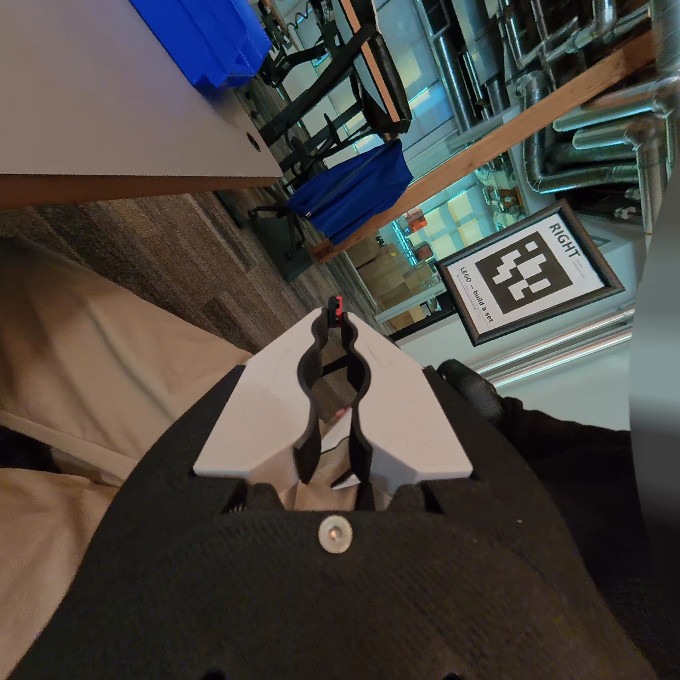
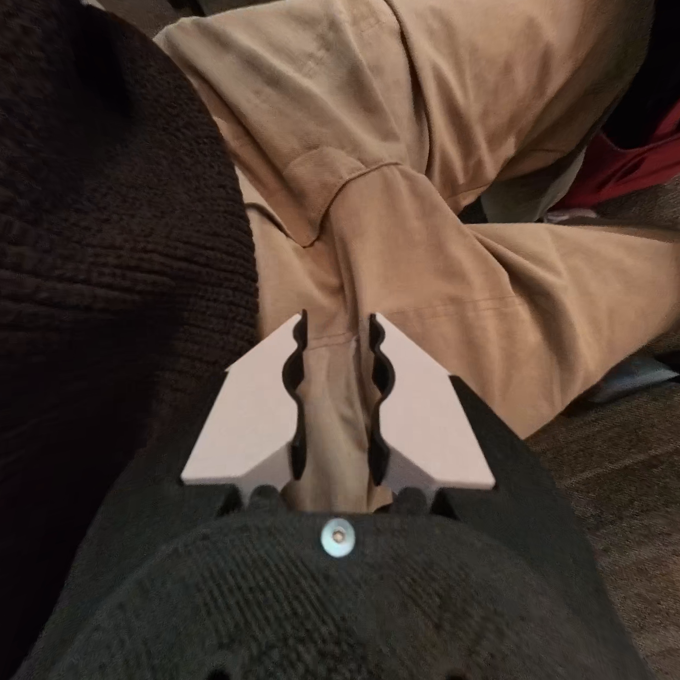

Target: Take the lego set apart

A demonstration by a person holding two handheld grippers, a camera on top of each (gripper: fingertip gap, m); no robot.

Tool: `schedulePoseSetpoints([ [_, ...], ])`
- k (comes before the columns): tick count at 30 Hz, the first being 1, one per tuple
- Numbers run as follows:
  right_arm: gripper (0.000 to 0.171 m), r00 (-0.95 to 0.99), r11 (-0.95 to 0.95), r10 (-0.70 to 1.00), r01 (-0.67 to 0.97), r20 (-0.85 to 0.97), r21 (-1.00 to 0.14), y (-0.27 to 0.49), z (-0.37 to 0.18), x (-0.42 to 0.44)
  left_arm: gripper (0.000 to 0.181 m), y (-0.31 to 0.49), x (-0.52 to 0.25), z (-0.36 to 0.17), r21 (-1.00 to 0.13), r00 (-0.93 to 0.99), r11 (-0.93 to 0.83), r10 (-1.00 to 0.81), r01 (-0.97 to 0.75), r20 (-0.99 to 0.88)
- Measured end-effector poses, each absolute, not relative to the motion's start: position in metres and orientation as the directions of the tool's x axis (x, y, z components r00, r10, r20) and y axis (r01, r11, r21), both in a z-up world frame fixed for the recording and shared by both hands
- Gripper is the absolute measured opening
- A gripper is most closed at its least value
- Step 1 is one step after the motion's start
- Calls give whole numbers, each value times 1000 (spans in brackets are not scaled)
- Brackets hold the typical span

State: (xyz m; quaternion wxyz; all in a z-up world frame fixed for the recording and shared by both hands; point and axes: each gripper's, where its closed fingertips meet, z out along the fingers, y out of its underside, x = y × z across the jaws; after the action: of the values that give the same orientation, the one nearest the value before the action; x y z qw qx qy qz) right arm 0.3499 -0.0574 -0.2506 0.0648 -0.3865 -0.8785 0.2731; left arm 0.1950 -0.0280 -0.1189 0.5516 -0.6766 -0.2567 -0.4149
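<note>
A small red-and-black lego piece sits pinched at the very tips of the left gripper, whose jaws are closed down to the piece's width; it is held in the air, off the desk and beyond its wood-banded edge. No other part of the lego set shows in either view. The piece looks like hard, light moulded plastic, stiff and slick, so it would probably twist out of a tip pinch if pulled sideways; taking it across flat opposite faces, deeper between the wavy black pads, seems safer (only a sliver pokes past the tips).

The right gripper hangs with its jaws a modest gap apart and nothing between them, pointing down at tan trousers of soft creased cotton, with a dark ribbed knit beside them.

Farther out, a blue plastic bin rests on the desk's matte pale top. Beyond are grey carpet, a framed marker sign and shiny metal ducts.
</note>
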Motion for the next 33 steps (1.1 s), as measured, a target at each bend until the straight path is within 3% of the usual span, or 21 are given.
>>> schedulePoseSetpoints([
  [4,32,-634,472,765,668,-108,-575,-54,-230,356,3,-31,190,-116,-525,515,-232,-106,819,851],
  [6,28,-608,375,749,717,-264,-588,-63,-218,373,3,-33,191,-115,-522,512,-224,-107,823,852],
  [8,34,-548,273,680,806,-488,-525,-81,-212,398,3,-35,195,-118,-517,506,-227,-109,825,856],
  [11,13,-488,202,605,859,-629,-471,-93,-212,425,4,-37,203,-125,-494,484,-241,-104,836,869],
  [15,40,-405,112,597,897,-692,-427,-89,-218,445,3,-44,217,-136,-463,458,-226,-78,857,886],
  [22,41,-427,115,732,845,-531,-522,-65,-233,470,3,-59,249,-150,-433,435,-172,-28,885,900],
  [26,24,-429,155,847,765,-314,-625,-33,-242,477,3,-59,261,-156,-522,533,-155,31,839,846],
  [33,37,-291,108,953,591,-86,-799,28,-212,465,4,-59,288,-170,-670,705,-243,98,701,702],
])
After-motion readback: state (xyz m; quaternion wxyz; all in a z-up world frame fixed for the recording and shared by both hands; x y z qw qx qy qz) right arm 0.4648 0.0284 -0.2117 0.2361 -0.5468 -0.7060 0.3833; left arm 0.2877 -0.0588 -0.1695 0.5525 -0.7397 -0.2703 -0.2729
